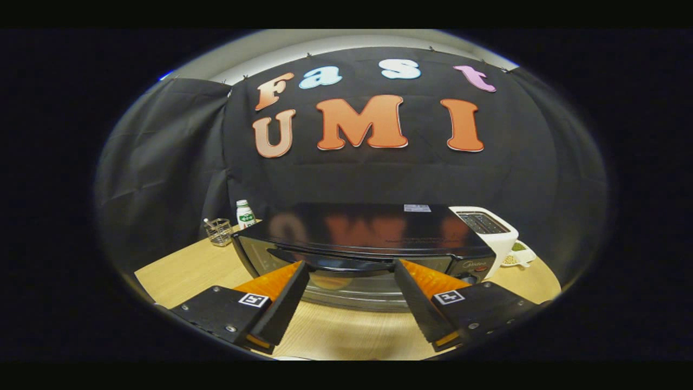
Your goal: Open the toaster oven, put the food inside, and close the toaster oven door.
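A black toaster oven (373, 227) stands on the wooden table (189, 271) just ahead of my fingers, its glossy top facing up. Its glass door (352, 287) looks shut against the body, with the dark handle bar (346, 260) running across the top of the door. Something round and pale brown shows dimly behind the glass, between my fingers. My gripper (351, 265) is open, its fingertips level with the handle and on either side of its middle, with a wide gap between them. Nothing is held between the fingers.
A white pop-up toaster (490, 230) sits right of the oven, with a small white dish (520, 254) of greenish bits beside it. Left of the oven stand a white bottle with a green label (245, 215) and a clear glass holder (219, 231). Bare tabletop lies under my fingers.
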Demonstrator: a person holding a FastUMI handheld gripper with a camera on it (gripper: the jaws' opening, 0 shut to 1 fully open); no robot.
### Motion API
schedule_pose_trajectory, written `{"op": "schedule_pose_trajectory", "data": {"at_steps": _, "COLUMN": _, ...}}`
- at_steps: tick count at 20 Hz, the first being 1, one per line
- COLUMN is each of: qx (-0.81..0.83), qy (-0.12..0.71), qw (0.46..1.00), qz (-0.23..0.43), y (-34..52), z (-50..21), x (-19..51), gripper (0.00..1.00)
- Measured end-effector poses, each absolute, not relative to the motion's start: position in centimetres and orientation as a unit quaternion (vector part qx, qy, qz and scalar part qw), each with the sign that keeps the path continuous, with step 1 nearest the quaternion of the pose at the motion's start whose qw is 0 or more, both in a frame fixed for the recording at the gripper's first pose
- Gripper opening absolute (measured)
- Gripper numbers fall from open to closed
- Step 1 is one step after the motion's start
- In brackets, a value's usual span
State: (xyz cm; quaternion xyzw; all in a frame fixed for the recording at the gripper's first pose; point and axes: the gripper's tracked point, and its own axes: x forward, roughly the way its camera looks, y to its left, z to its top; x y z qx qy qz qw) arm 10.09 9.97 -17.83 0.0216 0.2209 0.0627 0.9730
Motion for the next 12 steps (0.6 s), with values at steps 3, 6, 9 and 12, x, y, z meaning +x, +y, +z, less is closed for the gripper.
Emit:
{"op": "schedule_pose_trajectory", "data": {"at_steps": 3, "qx": 0.033, "qy": 0.196, "qw": 0.977, "qz": 0.072, "y": 10.5, "z": -15.5, "x": 8.9, "gripper": 0.94}}
{"op": "schedule_pose_trajectory", "data": {"at_steps": 6, "qx": 0.026, "qy": 0.143, "qw": 0.986, "qz": 0.076, "y": 10.4, "z": -10.8, "x": 6.9, "gripper": 0.94}}
{"op": "schedule_pose_trajectory", "data": {"at_steps": 9, "qx": 0.007, "qy": 0.089, "qw": 0.993, "qz": 0.078, "y": 10.3, "z": -5.8, "x": 4.8, "gripper": 0.94}}
{"op": "schedule_pose_trajectory", "data": {"at_steps": 12, "qx": 0.002, "qy": 0.04, "qw": 0.996, "qz": 0.079, "y": 9.8, "z": -1.0, "x": 2.0, "gripper": 0.94}}
